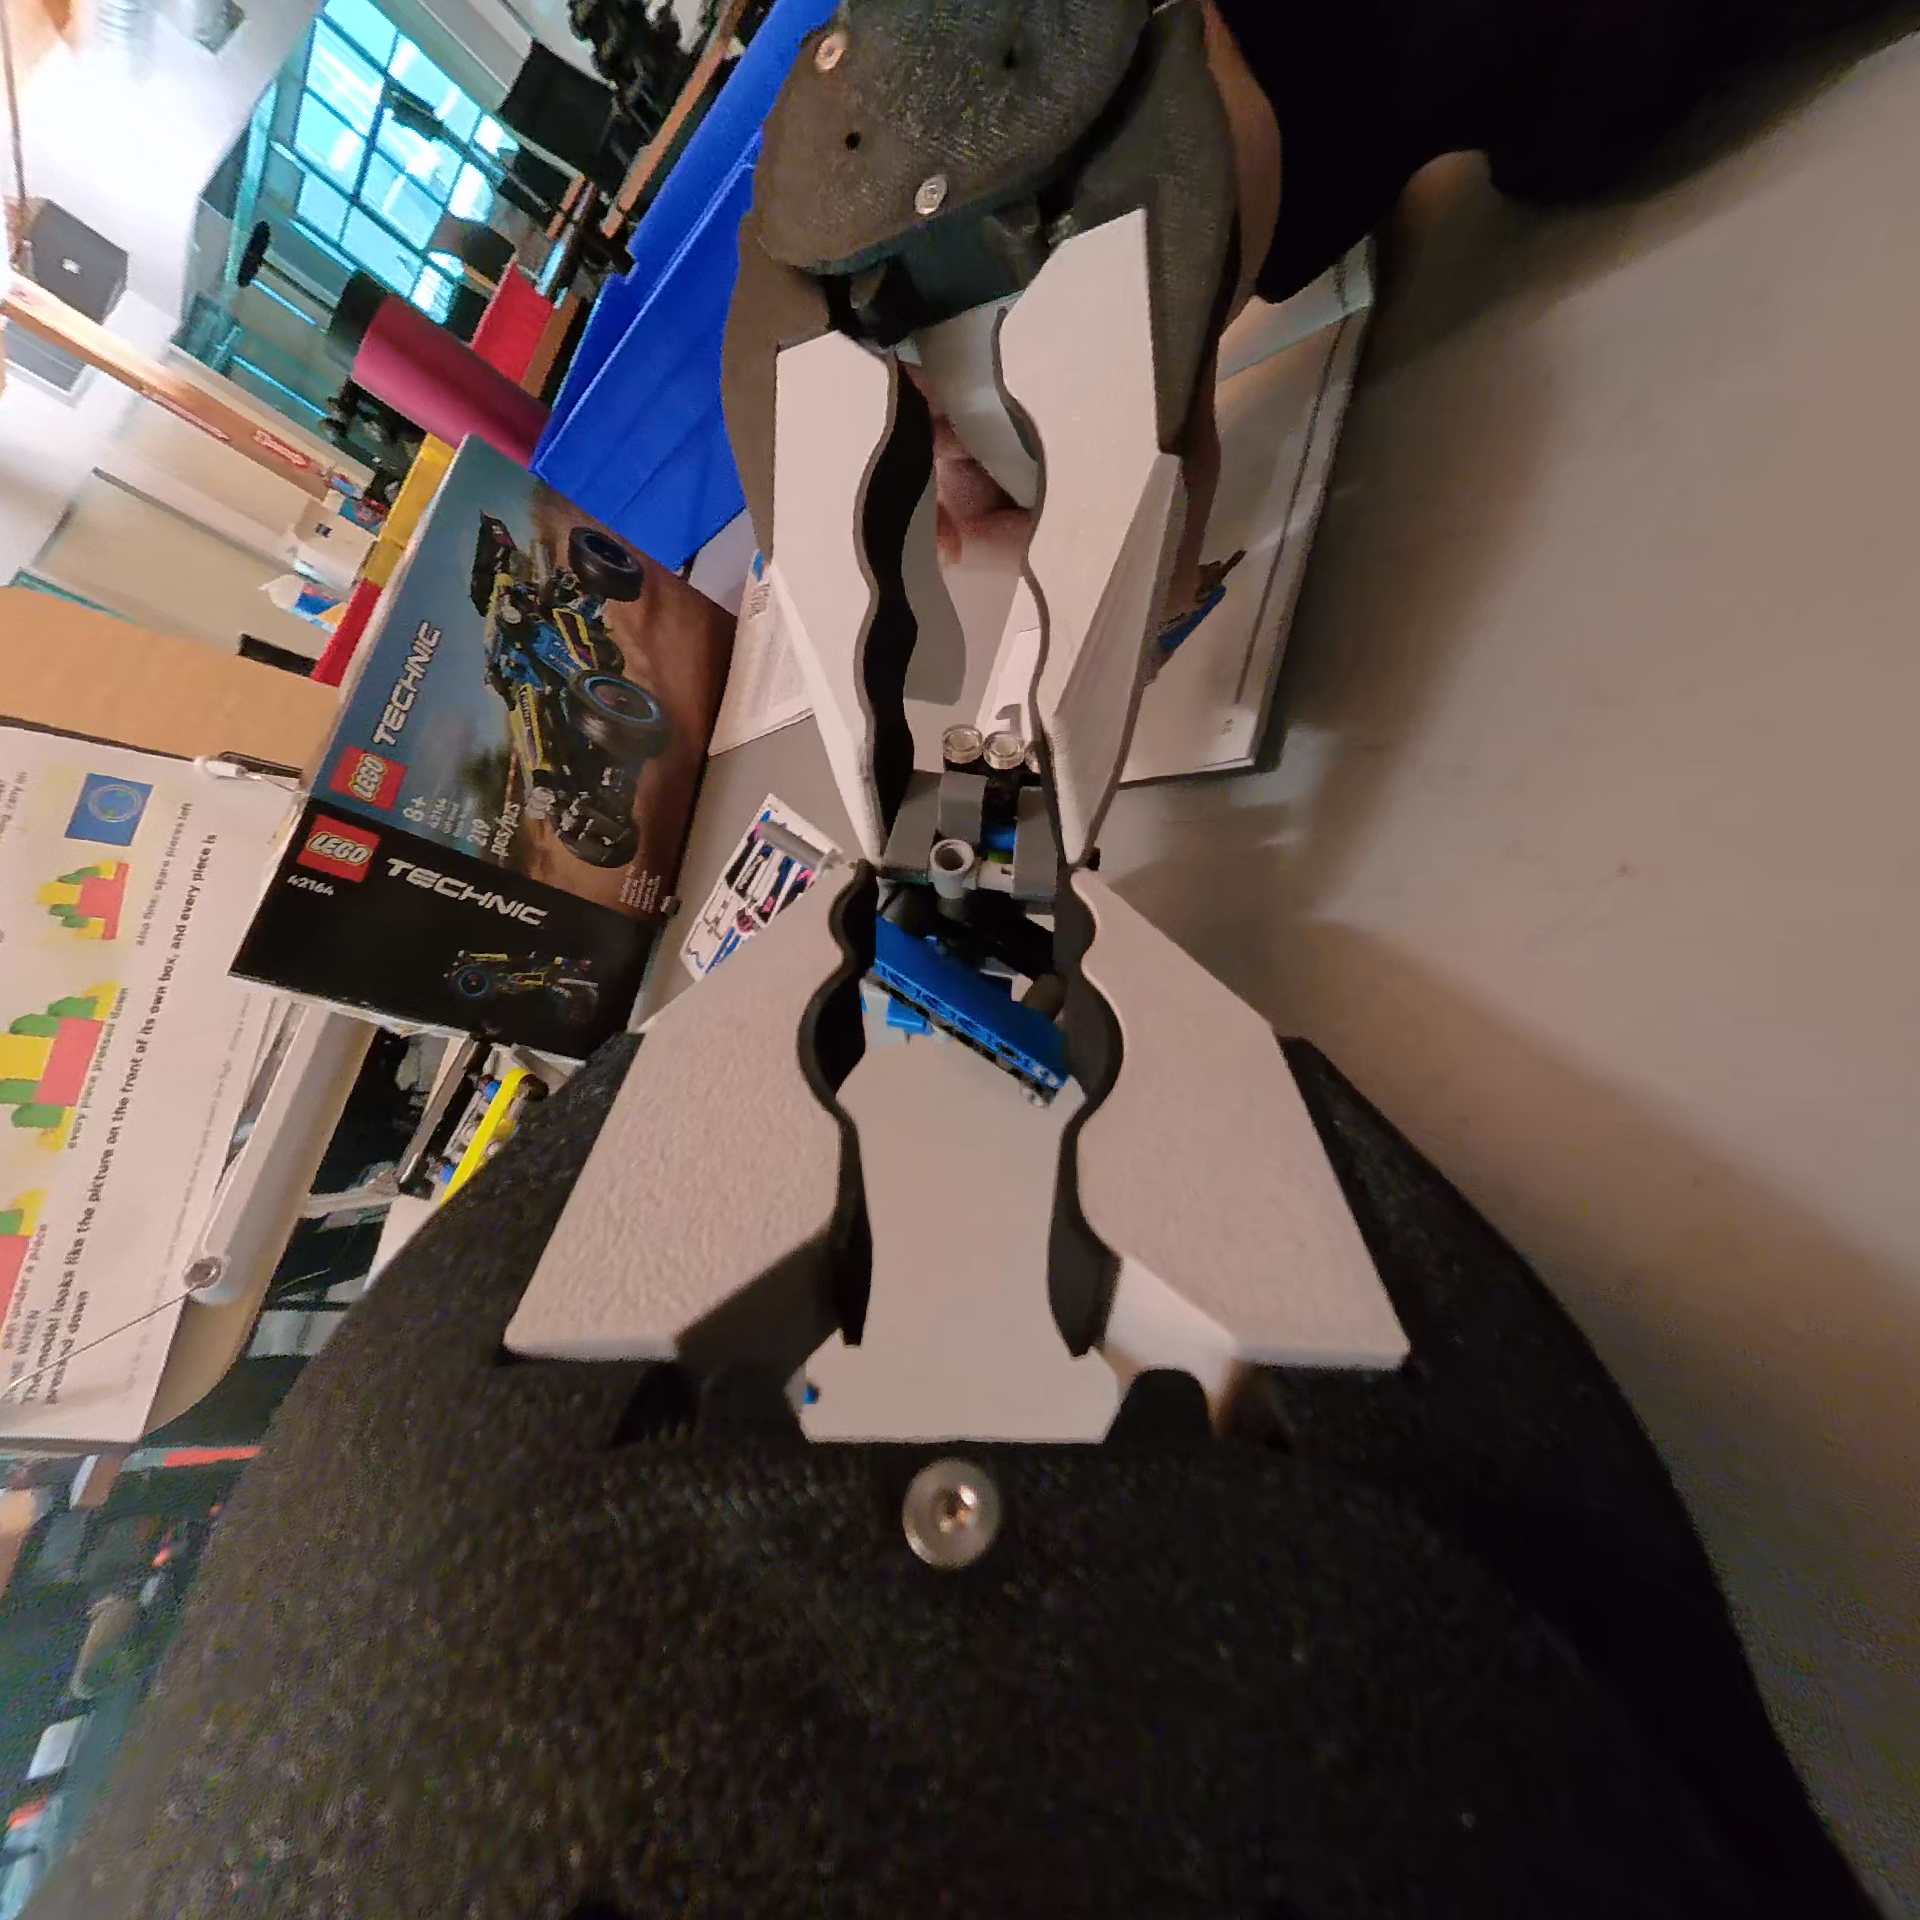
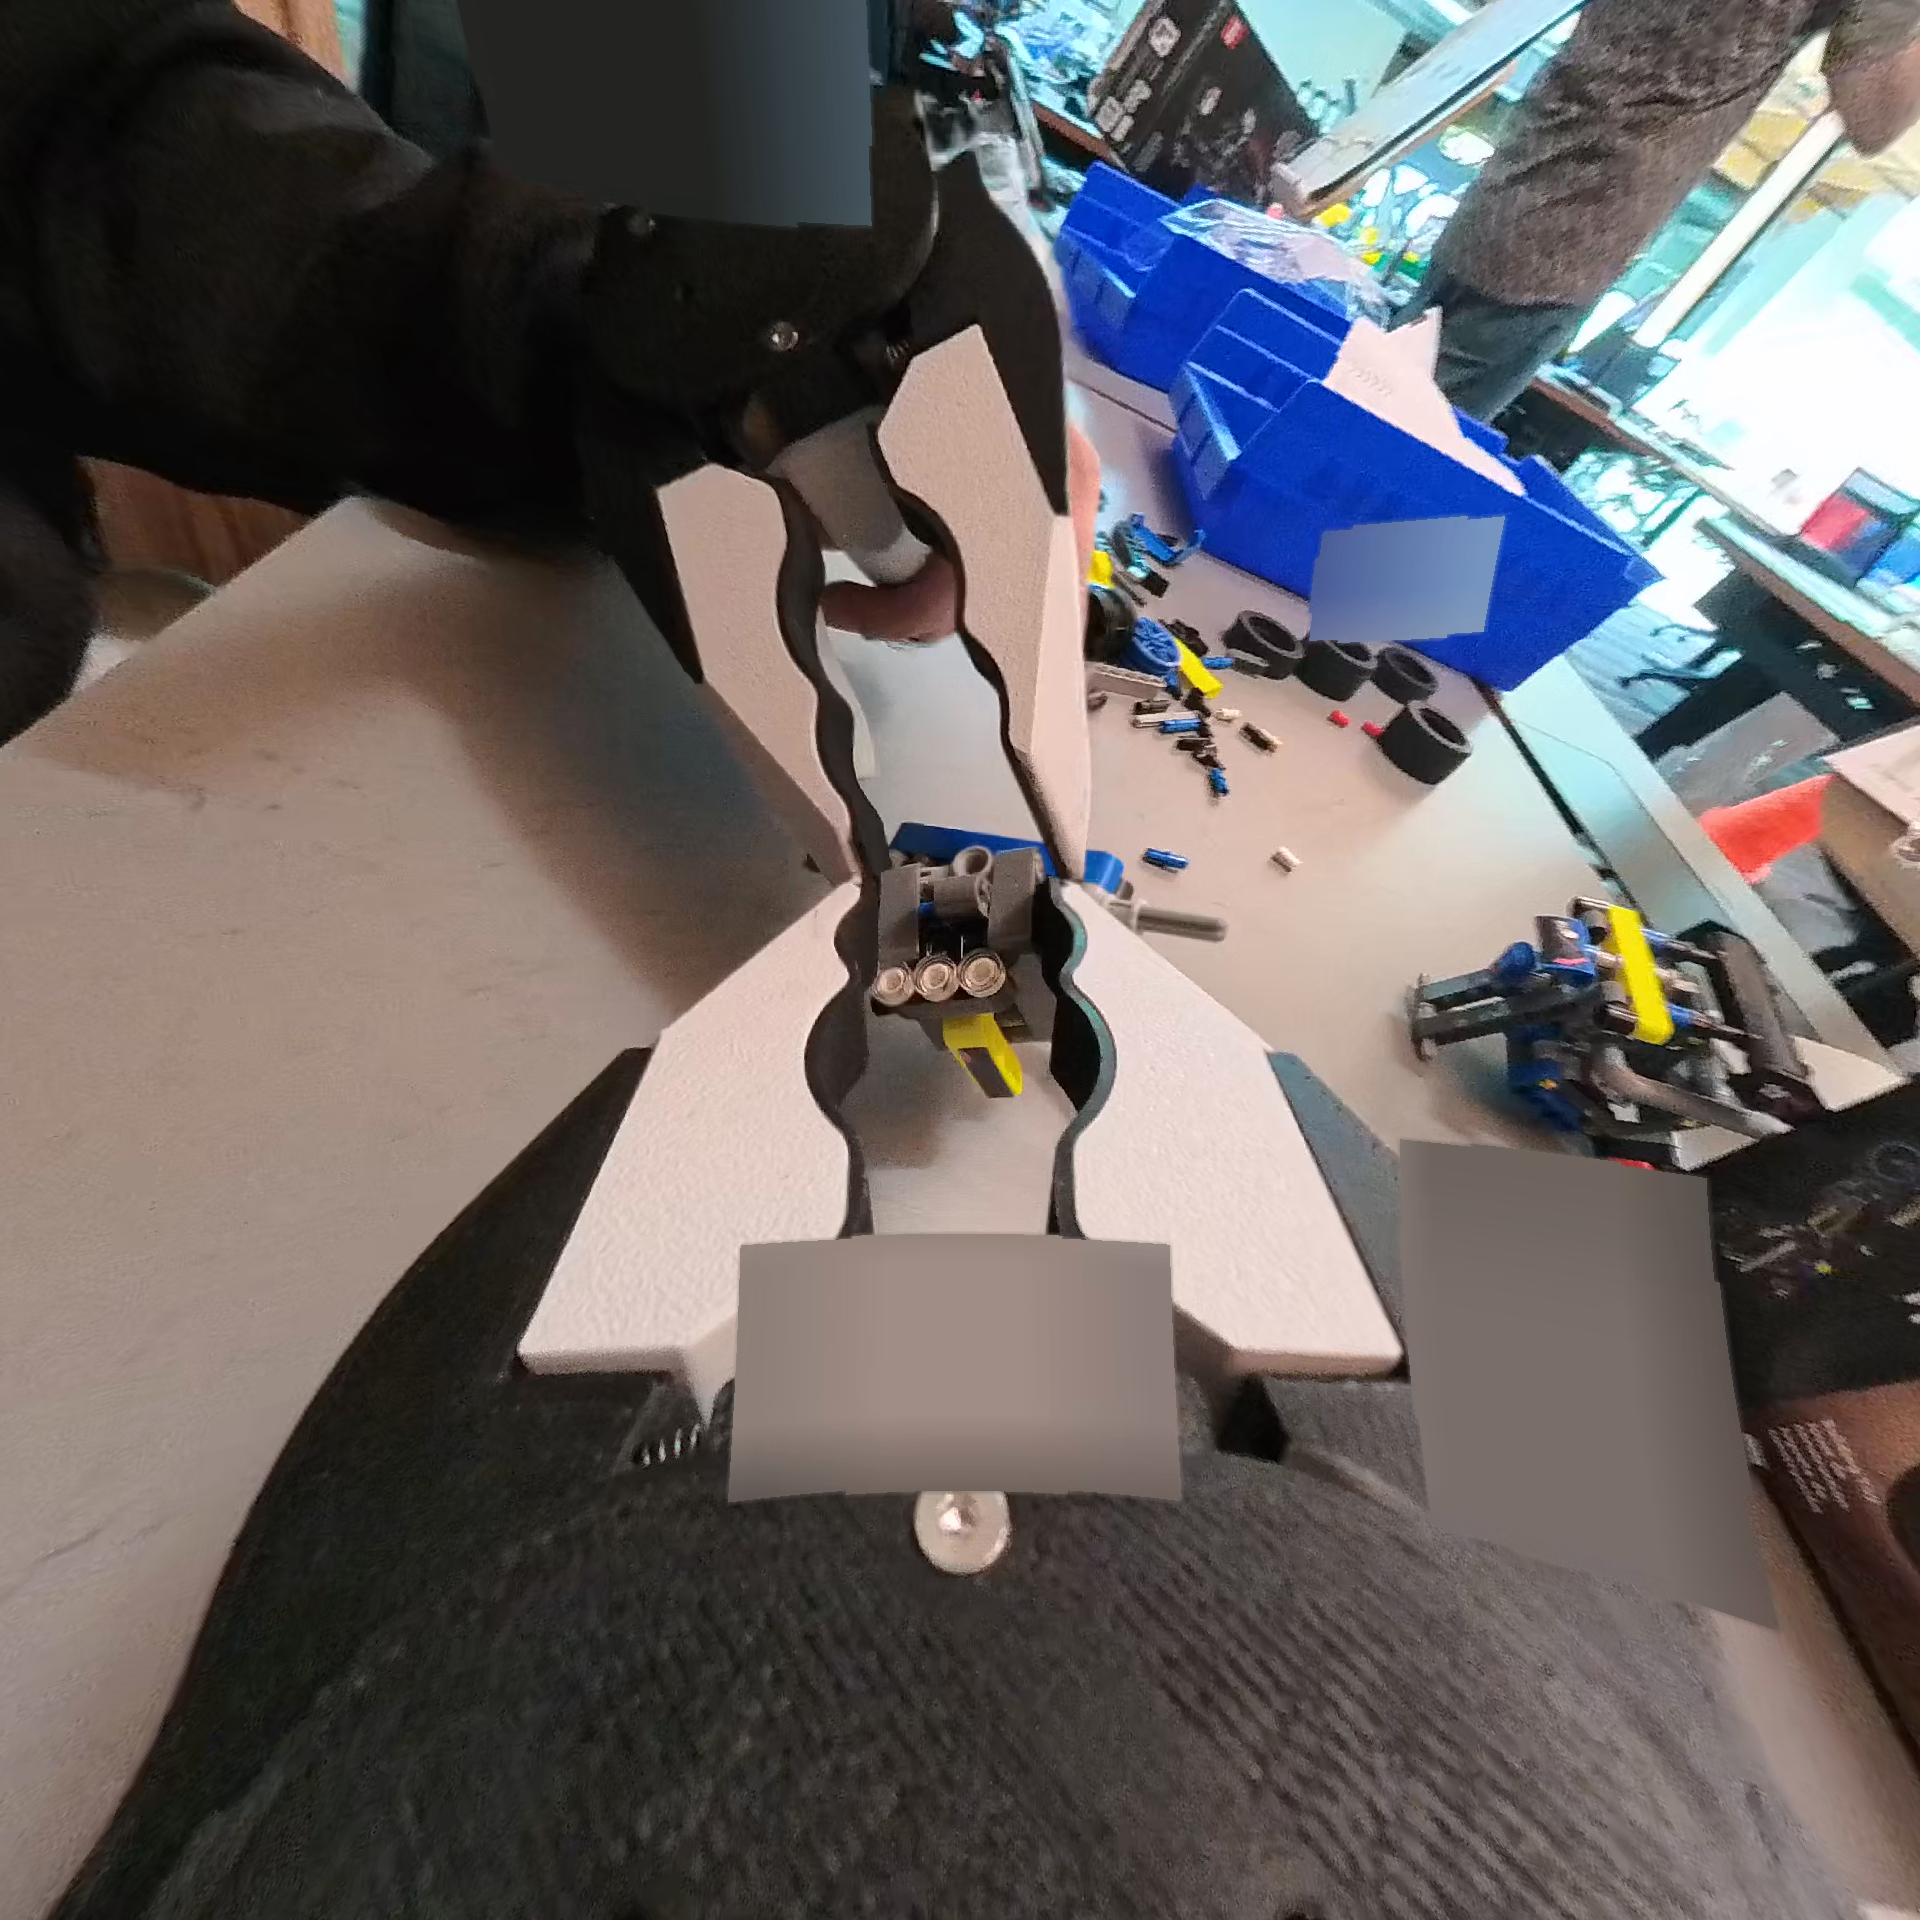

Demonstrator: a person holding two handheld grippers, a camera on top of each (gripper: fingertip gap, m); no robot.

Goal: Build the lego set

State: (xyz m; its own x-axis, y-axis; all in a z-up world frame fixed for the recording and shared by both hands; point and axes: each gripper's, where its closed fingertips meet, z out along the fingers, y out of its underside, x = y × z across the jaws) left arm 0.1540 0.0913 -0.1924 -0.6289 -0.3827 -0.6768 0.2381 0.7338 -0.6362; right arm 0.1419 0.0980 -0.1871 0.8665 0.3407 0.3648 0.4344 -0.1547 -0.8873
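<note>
A small brick assembly hangs above the grey table [image 1: 1558, 727], held between two grippers that meet tip to tip. In the left wrist view, my left gripper [image 1: 971, 883] is shut on the assembly's blue beam end [image 1: 956, 997]. The right gripper comes in from the top, on the grey end [image 1: 977, 821]. In the right wrist view, my right gripper [image 2: 956, 914] is shut on the grey end, which has three clear round studs [image 2: 935, 977] and a yellow piece [image 2: 982, 1049]. The left gripper [image 2: 966, 852] grips the blue end [image 2: 935, 836] from above. A grey axle [image 2: 1184, 923] sticks out sideways.
A toy set box [image 1: 499, 748], a sticker sheet [image 1: 748, 894] and an open booklet [image 1: 1268, 582] lie on the table. Blue bins [image 2: 1403, 488], black tyres [image 2: 1423, 738], loose small pieces [image 2: 1195, 717] and a partly built chassis [image 2: 1621, 1008] lie to the right. A person [image 2: 1558, 156] stands behind. My left and right fingertips are right by each other.
</note>
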